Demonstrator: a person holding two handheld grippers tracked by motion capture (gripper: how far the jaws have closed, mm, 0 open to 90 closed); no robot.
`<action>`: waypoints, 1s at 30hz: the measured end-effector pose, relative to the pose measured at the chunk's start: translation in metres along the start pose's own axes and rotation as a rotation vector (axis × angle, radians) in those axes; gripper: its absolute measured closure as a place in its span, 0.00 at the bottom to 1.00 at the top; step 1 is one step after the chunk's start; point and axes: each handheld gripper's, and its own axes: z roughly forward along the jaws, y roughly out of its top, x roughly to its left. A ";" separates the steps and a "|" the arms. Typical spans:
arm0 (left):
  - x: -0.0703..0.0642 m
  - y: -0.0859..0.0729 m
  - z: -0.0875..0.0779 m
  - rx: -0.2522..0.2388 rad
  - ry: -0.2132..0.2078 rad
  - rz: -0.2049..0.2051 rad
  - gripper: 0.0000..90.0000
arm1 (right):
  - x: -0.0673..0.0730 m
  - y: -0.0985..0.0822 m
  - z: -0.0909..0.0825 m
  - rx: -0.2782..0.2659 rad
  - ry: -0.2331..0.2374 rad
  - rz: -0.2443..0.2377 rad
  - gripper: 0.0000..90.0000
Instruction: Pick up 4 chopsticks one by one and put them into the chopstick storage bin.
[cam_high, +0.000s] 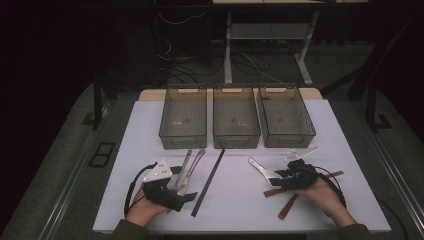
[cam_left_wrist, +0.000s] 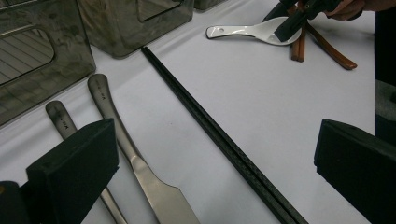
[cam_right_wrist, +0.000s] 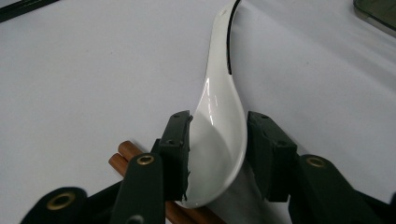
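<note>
Right gripper is straddling the bowl of the white ceramic spoon. Its left jaw is touching or nearly touching the bowl's edge, while a narrow gap is showing at its right jaw, so the jaws are bracketing the spoon but not yet clamped on it. The spoon is lying on the white table at the right, its bowl partly over the brown wooden chopsticks and its handle pointing away toward the bins.

Left gripper is sitting low over the table with its jaws wide apart, gripping nothing. 2 metal utensil handles are lying by its left jaw, and the black chopsticks are running between the jaws.

Judgement on the grip: the bowl is glazed, curved and likely slippery, so the pads should be seating square on both rims before any lift. It also looks wise to keep the pads above the chopsticks so they are not dragged along.

Containers: 3 smoked translucent bins are standing in a row at the far edge: left bin, middle bin, right bin. All 3 appear to be holding no utensils, though faint specks inside are too small to identify.
</note>
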 end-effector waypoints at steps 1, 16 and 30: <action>0.000 0.000 0.000 0.000 0.001 0.002 0.00 | 0.000 0.000 0.000 0.000 0.001 0.005 0.69; 0.001 0.000 -0.002 -0.003 0.003 0.003 0.00 | 0.003 0.004 0.001 -0.017 -0.028 0.015 0.89; 0.001 0.000 -0.002 -0.003 0.003 0.003 0.00 | 0.000 0.014 -0.004 -0.047 -0.029 -0.002 0.91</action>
